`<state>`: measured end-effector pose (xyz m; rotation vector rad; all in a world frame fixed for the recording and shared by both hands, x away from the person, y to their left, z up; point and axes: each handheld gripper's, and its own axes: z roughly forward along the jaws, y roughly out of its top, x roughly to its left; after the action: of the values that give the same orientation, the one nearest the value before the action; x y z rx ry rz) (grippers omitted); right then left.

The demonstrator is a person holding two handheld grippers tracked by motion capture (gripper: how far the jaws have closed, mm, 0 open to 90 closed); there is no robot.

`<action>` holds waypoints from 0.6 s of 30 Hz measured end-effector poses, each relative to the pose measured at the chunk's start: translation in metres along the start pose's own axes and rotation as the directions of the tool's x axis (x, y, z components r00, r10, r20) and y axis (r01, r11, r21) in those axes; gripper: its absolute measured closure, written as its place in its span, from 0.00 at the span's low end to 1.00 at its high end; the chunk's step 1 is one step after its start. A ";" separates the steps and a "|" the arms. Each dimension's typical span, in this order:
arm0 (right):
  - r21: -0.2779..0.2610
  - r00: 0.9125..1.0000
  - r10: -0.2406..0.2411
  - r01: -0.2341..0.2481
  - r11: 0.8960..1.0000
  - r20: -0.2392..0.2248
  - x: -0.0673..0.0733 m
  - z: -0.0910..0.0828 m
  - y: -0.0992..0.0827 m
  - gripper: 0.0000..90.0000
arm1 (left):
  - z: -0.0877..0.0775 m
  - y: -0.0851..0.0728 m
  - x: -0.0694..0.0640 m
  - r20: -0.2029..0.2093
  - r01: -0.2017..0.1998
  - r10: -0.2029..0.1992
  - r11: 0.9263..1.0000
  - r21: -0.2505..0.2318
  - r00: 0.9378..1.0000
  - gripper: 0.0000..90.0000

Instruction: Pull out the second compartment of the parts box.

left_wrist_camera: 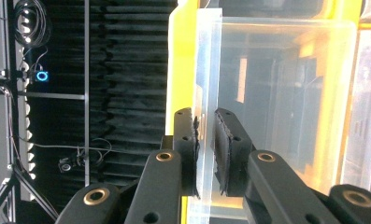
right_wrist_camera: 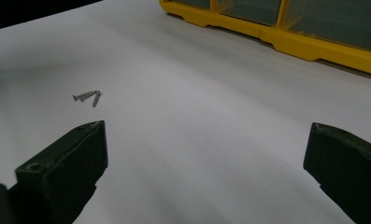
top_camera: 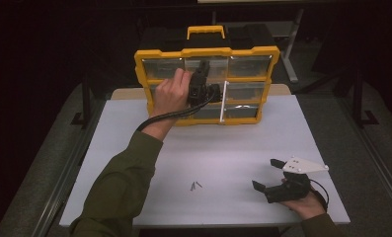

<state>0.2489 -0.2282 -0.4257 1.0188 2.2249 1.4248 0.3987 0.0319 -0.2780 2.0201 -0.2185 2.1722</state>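
Note:
A yellow parts organizer (top_camera: pixel 208 52) with clear drawers stands upright at the back of the white table (top_camera: pixel 233 143). My left gripper (top_camera: pixel 201 85) is up against its front, in the middle row. In the left gripper view its two black pads (left_wrist_camera: pixel 188 140) pinch the thin front lip of a clear plastic drawer (left_wrist_camera: pixel 207 70), beside the yellow frame (left_wrist_camera: pixel 181 60). My right gripper (top_camera: pixel 266 174) rests low at the table's near right, its jaws (right_wrist_camera: pixel 206 135) wide apart with nothing between them. Two or three small screws (top_camera: pixel 196 185) (right_wrist_camera: pixel 89 96) lie on the table to its left.
A white vertical strip (top_camera: pixel 223 101) stands at the organizer's front, right of my left gripper. The organizer's yellow base edge (right_wrist_camera: pixel 290 44) runs across the far side in the right gripper view. Dark floor and stand legs surround the table.

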 end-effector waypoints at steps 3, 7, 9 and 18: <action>0.000 1.000 0.001 -0.001 1.000 0.001 0.000 0.000 0.000 0.00 | -0.001 0.000 0.001 0.002 -0.005 0.005 1.000 0.001 1.000 0.89; 0.002 1.000 -0.002 0.002 1.000 0.001 0.000 0.001 0.000 0.00 | -0.005 0.000 0.001 0.002 -0.006 0.006 1.000 -0.004 1.000 0.89; 0.004 1.000 -0.003 0.003 1.000 0.000 0.000 0.001 0.000 0.00 | -0.006 0.000 0.001 0.001 -0.005 0.005 1.000 -0.005 1.000 0.89; 0.007 1.000 -0.005 0.005 1.000 -0.002 0.001 0.002 0.000 0.00 | -0.017 0.002 0.002 0.003 -0.017 0.017 1.000 -0.009 1.000 0.89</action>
<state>0.2491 -0.2263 -0.4259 1.0138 2.2341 1.4176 0.3813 0.0339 -0.2769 2.0242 -0.2464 2.1750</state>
